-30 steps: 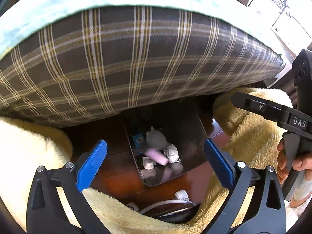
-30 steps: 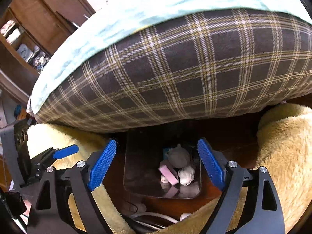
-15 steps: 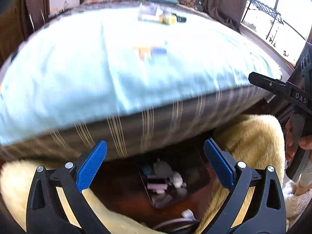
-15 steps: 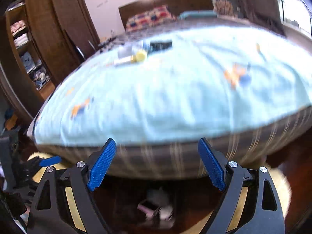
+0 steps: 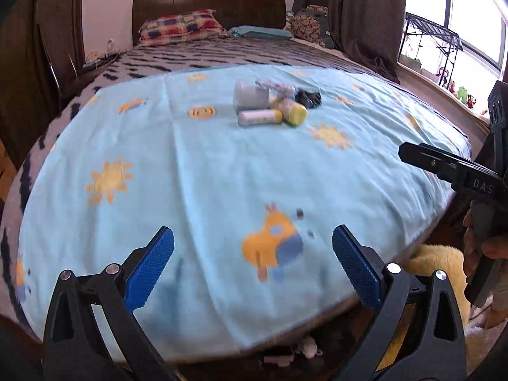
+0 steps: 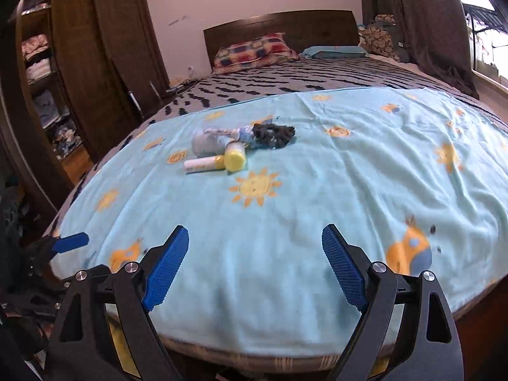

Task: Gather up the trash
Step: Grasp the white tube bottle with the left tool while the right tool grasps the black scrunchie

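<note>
Both tongs — left [image 5: 253, 265], right [image 6: 255, 265] — gaping, empty, over blanket [image 6: 317, 222].

Left hand-held gripper [image 5: 253, 270] gapes empty above the blue blanket [image 5: 206, 165].

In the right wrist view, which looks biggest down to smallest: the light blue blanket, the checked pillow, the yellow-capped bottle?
1. Light blue blanket, by far the largest.
2. Checked pillow.
3. Yellow-capped bottle.
The pillow lies farther from the camera, so its true lead over the bottle is likely greater.
</note>
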Tool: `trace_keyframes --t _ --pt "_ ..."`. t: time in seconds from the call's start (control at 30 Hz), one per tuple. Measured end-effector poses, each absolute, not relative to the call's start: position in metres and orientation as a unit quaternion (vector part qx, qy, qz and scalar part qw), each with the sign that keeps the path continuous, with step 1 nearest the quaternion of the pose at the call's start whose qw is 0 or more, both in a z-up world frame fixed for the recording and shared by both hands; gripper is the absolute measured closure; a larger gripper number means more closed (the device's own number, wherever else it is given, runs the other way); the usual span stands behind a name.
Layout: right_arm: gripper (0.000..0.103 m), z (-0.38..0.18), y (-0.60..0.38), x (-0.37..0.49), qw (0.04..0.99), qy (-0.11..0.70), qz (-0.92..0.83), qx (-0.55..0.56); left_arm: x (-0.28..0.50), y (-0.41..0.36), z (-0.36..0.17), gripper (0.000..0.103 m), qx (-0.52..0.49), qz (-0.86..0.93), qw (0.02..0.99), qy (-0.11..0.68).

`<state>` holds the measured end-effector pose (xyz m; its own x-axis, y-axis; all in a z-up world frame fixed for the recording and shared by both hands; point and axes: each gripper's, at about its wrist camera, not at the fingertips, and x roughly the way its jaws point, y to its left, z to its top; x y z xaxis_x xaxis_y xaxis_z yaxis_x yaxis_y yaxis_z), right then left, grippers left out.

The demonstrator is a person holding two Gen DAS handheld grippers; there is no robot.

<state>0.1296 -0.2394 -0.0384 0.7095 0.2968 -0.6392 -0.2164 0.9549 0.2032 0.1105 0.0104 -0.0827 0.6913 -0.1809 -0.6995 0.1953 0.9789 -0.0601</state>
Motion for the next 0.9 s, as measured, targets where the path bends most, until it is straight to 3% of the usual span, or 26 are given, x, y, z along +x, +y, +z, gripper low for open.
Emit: trace_keyframes --t 0.3,0.47,0.53,0.57,0.9 --pt "0.017 -0.038 -0.236 0.206 0.92 0.369 0.111 0.068 0.189 0.003 -0.08 0.008 -0.008 -0.079 0.922 0.379" --pt "0.025 -0.045 -0.228 0.243 0.914 0.385 0.108 0.07 0.218 -0.014 -0.086 0.009 0.006 -0.079 0.917 0.391" --pt "0.04 -0.049 -0.225 0.257 0.907 0.396 0.116 0.079 0.229 -0.022 -0.091 0.009 0.011 -0.081 0.914 0.397" --pt "0.042 -0.052 -0.223 0.265 0.903 0.403 0.12 0.085 0.232 -0.024 -0.093 0.009 0.012 -0.083 0.913 0.4" --pt "0.044 -0.079 -0.217 0.322 0.886 0.436 0.123 0.102 0.266 -0.04 -0.109 0.012 0.01 -0.087 0.903 0.421"
